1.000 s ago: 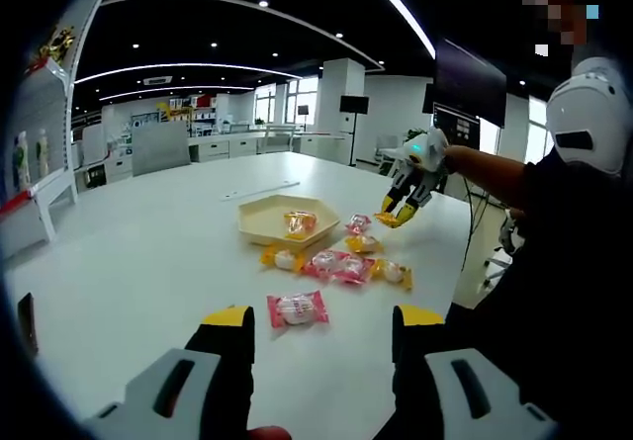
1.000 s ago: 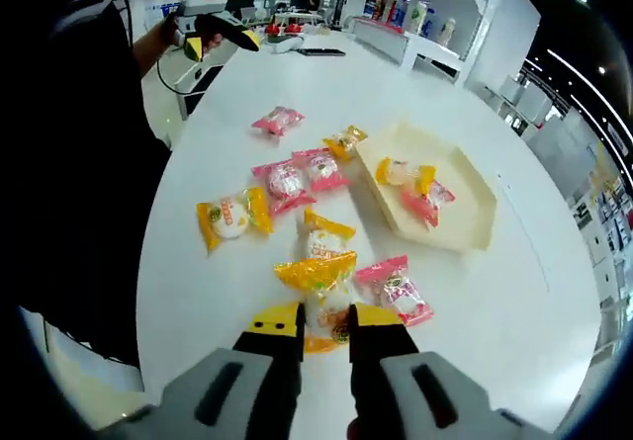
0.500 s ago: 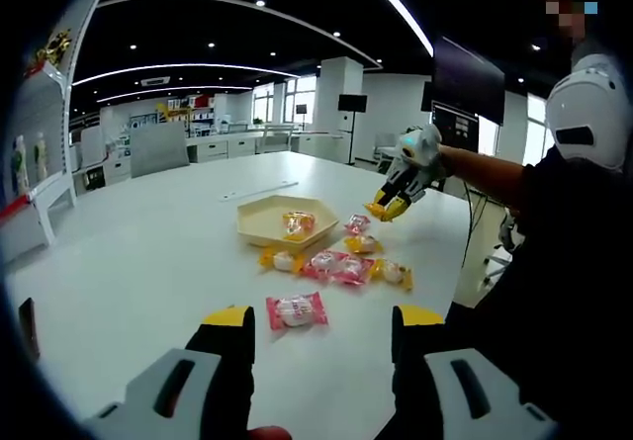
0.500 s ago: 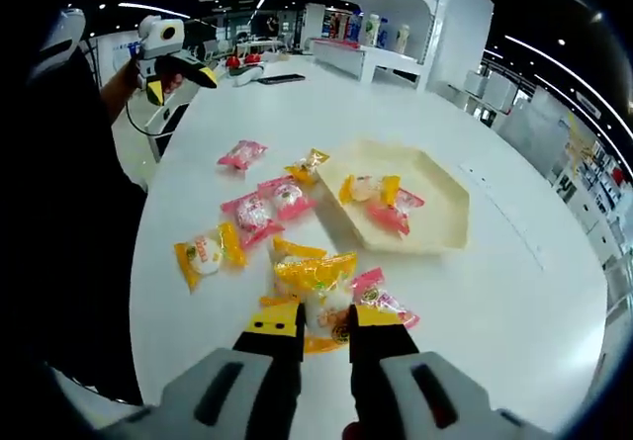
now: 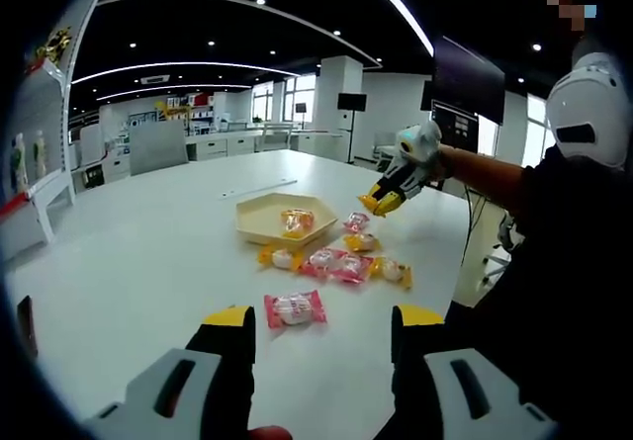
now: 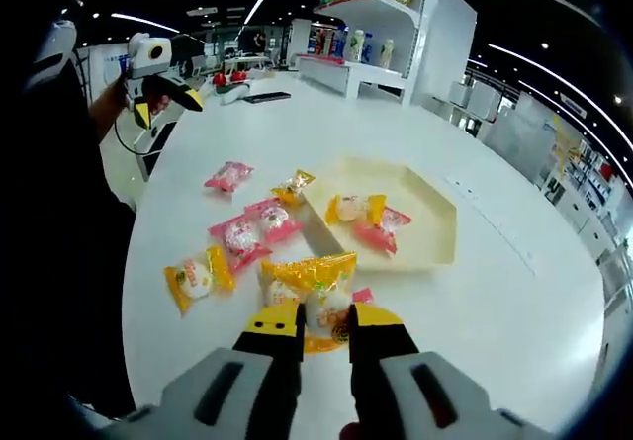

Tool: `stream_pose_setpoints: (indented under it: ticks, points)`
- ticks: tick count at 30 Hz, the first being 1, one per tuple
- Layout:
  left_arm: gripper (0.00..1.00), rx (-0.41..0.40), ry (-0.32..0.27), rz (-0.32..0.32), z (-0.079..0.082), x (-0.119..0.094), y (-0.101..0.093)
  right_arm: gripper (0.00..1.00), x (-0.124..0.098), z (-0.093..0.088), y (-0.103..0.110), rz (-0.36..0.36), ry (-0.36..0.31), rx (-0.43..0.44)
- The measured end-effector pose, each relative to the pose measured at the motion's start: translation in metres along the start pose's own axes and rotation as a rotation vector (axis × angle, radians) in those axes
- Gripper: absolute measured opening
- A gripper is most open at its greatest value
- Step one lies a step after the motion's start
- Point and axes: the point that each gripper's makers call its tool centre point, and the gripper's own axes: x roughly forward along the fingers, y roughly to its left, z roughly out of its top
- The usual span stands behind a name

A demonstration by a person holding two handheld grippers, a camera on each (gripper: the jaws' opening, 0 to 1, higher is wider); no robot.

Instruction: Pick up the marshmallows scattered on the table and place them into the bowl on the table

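The marshmallows are small wrapped packets, pink and yellow, lying on the white table (image 6: pixel 514 292) beside the bowl (image 6: pixel 430 224), a shallow cream six-sided tray. In the right gripper view, two packets (image 6: pixel 364 215) lie inside the bowl, one yellow and one pink. Just left of the bowl lie a small yellow packet (image 6: pixel 293 185), a pink packet (image 6: pixel 228 175), two pink packets (image 6: pixel 252 232) touching each other, and a yellow packet (image 6: pixel 193 280) nearer to the table edge.

The right gripper (image 6: pixel 323 324) has its yellow-tipped jaws pressed on a yellow-wrapped marshmallow (image 6: pixel 315 297), held above the table near the bowl.

In the left gripper view, the left gripper (image 5: pixel 322 321) has its jaws spread wide with nothing between them, above the table. A pink marshmallow (image 5: pixel 294 308) lies just ahead of it. Further away the right gripper is seen in the air beside the bowl (image 5: pixel 259 220), held by a person's arm (image 5: pixel 490 175).
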Motion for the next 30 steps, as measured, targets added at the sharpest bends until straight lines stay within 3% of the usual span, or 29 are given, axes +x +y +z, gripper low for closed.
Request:
stream_pose_setpoints:
  ticks: [18, 30]
  points:
    - [0.55, -0.005, -0.006, 0.002, -0.002, -0.002, 0.002, 0.19, 0.001, 0.017, -0.017, -0.055, -0.085, 0.105]
    - [0.55, -0.004, -0.008, -0.001, -0.001, -0.001, 0.001, 0.19, 0.005, 0.022, -0.026, -0.078, -0.110, 0.130]
